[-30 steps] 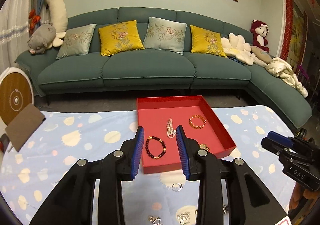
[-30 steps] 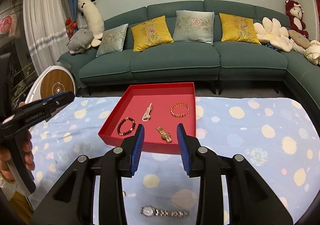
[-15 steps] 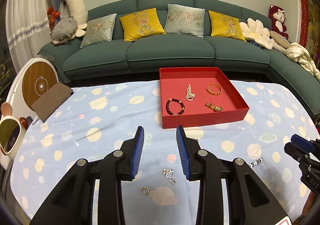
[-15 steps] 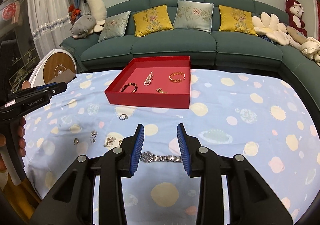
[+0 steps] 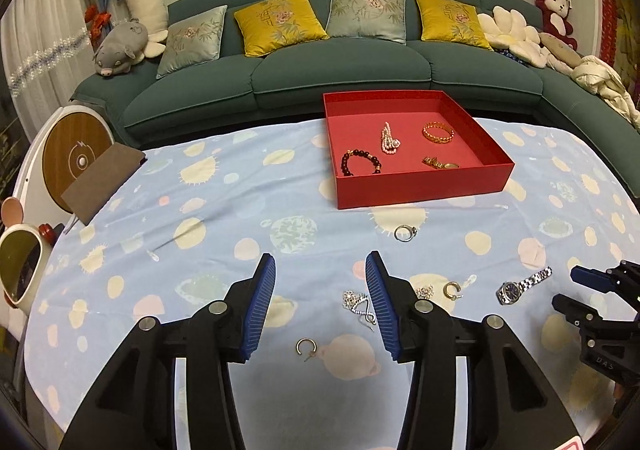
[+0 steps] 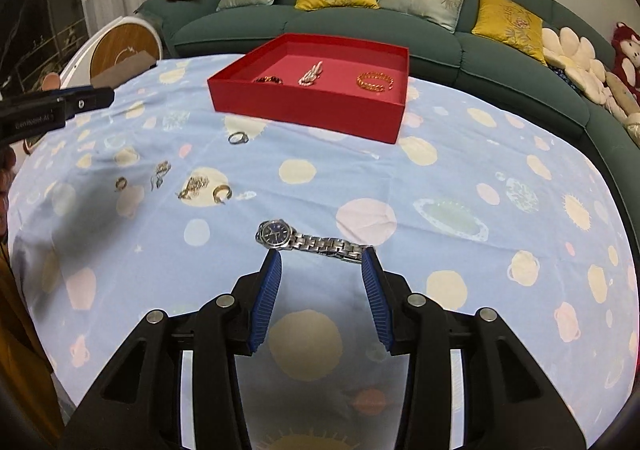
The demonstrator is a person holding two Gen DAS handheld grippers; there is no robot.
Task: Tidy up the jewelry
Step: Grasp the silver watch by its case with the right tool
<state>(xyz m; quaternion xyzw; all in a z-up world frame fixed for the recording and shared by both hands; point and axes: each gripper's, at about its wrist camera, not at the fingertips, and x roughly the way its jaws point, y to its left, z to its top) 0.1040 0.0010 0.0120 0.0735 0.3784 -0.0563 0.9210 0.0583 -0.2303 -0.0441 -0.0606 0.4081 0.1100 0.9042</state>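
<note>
A red tray point(image 5: 420, 185) point(image 6: 304, 111) at the far side of the table holds a dark bead bracelet point(image 5: 360, 161), a pearl piece point(image 5: 389, 137), a gold bracelet point(image 5: 438, 132) and a gold watch point(image 5: 440, 163). Loose on the cloth lie a silver ring point(image 5: 405, 232) point(image 6: 238, 137), a hoop earring point(image 5: 306, 347), a silver chain piece point(image 5: 360, 304), another hoop point(image 5: 452, 290) and a silver watch point(image 5: 522, 286) point(image 6: 310, 240). My left gripper point(image 5: 320, 270) is open above the cloth. My right gripper point(image 6: 320, 258) is open, just behind the silver watch.
A blue spotted cloth point(image 5: 240, 209) covers the table. A green sofa point(image 5: 360, 69) with cushions stands behind it. A brown board point(image 5: 102, 179), a round white device point(image 5: 76, 157) and a mirror point(image 5: 20, 266) sit at the left edge.
Both grippers have pulled back from the red tray toward the near side of the table. The right gripper has lowered toward the silver watch. Both stay open.
</note>
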